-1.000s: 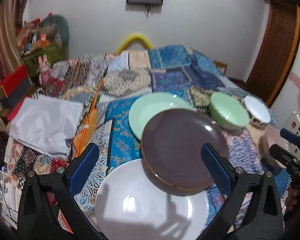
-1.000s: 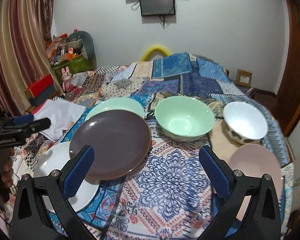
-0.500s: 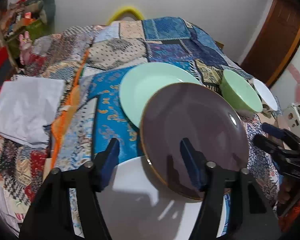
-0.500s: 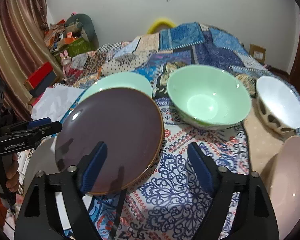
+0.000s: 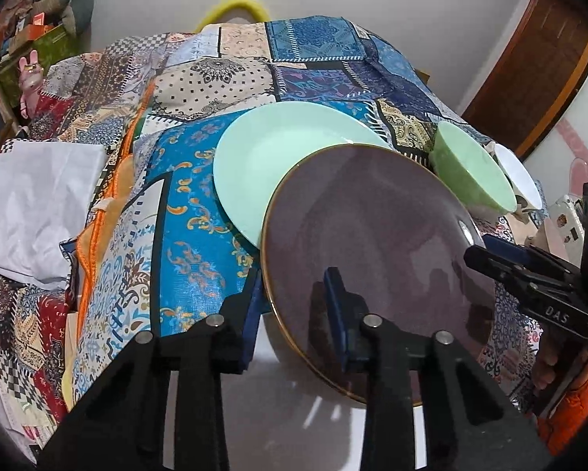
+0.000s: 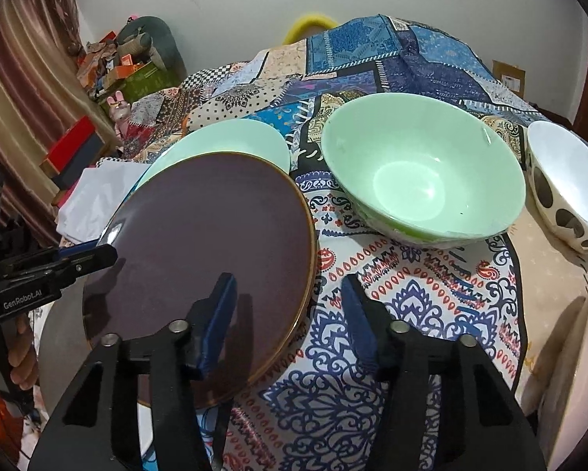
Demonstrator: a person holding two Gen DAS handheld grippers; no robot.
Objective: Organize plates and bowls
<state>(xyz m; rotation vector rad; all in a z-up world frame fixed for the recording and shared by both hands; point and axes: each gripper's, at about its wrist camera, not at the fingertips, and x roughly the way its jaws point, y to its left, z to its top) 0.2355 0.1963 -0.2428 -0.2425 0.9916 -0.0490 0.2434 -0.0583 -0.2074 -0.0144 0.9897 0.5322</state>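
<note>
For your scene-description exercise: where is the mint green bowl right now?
In the right wrist view the mint green bowl sits upper right on the patterned cloth, between the dark purple plate and the white spotted bowl.

Patchwork cloth, white paper, pink bunny toy, striped curtain

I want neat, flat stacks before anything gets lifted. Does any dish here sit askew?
Yes: the dark plate lies tilted, bridging the green plate and white plate instead of resting flat. The green bowl sits upright.
</note>
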